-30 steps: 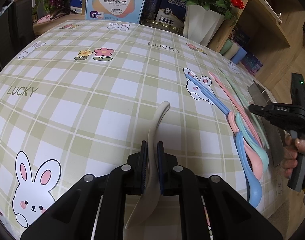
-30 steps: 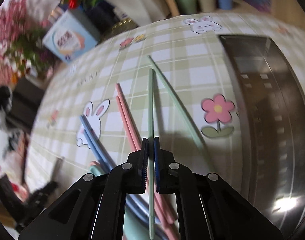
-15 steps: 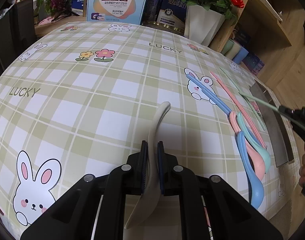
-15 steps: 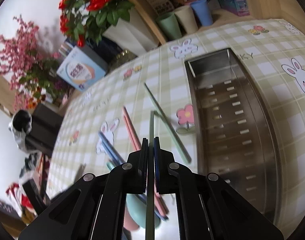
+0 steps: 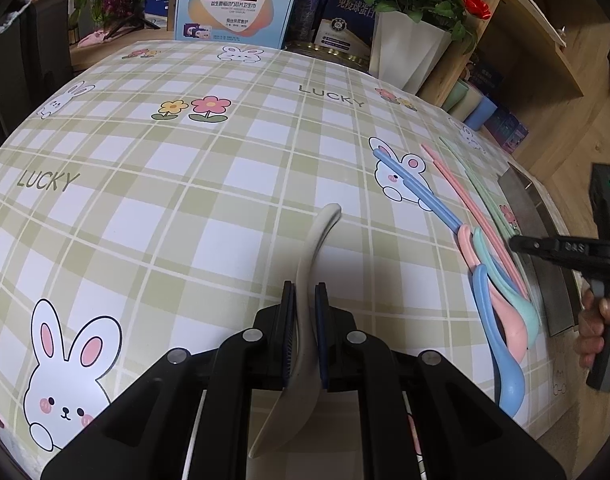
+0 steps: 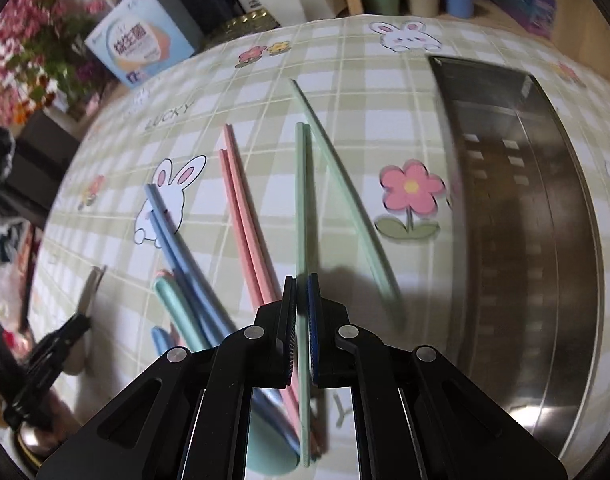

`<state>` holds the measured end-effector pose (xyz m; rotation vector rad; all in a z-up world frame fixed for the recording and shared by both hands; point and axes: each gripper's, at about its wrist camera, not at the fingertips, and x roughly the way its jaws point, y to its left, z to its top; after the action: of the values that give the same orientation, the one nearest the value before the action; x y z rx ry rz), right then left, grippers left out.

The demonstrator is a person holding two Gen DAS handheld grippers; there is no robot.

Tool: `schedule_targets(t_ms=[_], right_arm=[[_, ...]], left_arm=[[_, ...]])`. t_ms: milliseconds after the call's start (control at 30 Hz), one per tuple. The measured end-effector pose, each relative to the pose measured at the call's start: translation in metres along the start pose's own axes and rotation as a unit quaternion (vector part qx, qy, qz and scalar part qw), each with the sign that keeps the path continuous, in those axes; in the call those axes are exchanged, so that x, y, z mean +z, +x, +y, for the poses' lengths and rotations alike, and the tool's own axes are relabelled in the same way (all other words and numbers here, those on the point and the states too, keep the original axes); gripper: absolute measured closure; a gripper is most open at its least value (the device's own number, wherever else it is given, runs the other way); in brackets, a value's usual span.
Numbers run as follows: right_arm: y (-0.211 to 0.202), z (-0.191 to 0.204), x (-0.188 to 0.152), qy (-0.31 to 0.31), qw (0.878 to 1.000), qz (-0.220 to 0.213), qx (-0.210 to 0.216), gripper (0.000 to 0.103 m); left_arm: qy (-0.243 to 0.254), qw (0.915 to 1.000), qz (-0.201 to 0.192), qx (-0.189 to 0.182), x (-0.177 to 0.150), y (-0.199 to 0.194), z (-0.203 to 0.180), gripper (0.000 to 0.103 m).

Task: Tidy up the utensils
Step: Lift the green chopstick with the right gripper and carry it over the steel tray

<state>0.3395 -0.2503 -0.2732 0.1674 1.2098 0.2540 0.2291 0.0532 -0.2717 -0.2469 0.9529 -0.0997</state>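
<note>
Four spoons showed: blue, pink and mint on the tabletop [image 5: 233, 184] at right, and a cream spoon [image 5: 305, 300] clenched in my left gripper [image 5: 304, 300]. My right gripper [image 6: 301, 300] gripped one green chopstick [image 6: 301, 208]; its mate [image 6: 345, 200], two pink and two blue lay nearby. The cloth read "LUCKY".

Matte black two-finger grippers showing blue ribbed pads

The left gripper [image 5: 304, 292] and right gripper [image 6: 301, 284] are showing round silver screws; a bare hand [image 5: 597, 332] is wearing nothing visible.
</note>
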Motion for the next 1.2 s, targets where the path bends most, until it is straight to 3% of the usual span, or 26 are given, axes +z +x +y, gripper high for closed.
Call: schedule_targets(t_ms=[167, 600, 767, 1000, 1200], right_arm=[[0.012, 0.015, 0.016, -0.042, 0.997, 0.032, -0.049, 0.096], [0.021, 0.03, 0.034, -0.073, 0.994, 0.021, -0.084, 0.097], [0.011, 0.029, 0.022, -0.06, 0.996, -0.013, -0.063, 0.097], [-0.042, 0.016, 0.009, -0.031, 0.996, -0.081, -0.015, 0.097], [-0.085, -0.013, 0.01, -0.02, 0.992, -0.121, -0.015, 0.097]], left_arm=[[-0.006, 1.0, 0.002, -0.007, 0.001, 0.0, 0.002, 0.093], [-0.014, 0.9996, 0.002, -0.022, 0.001, 0.0, 0.008, 0.093], [-0.03, 0.999, 0.002, -0.034, 0.0, -0.002, 0.013, 0.094], [-0.028, 0.999, -0.004, -0.035, 0.001, -0.006, 0.009, 0.095], [-0.038, 0.9982, -0.009, -0.044, 0.003, -0.016, 0.007, 0.095]])
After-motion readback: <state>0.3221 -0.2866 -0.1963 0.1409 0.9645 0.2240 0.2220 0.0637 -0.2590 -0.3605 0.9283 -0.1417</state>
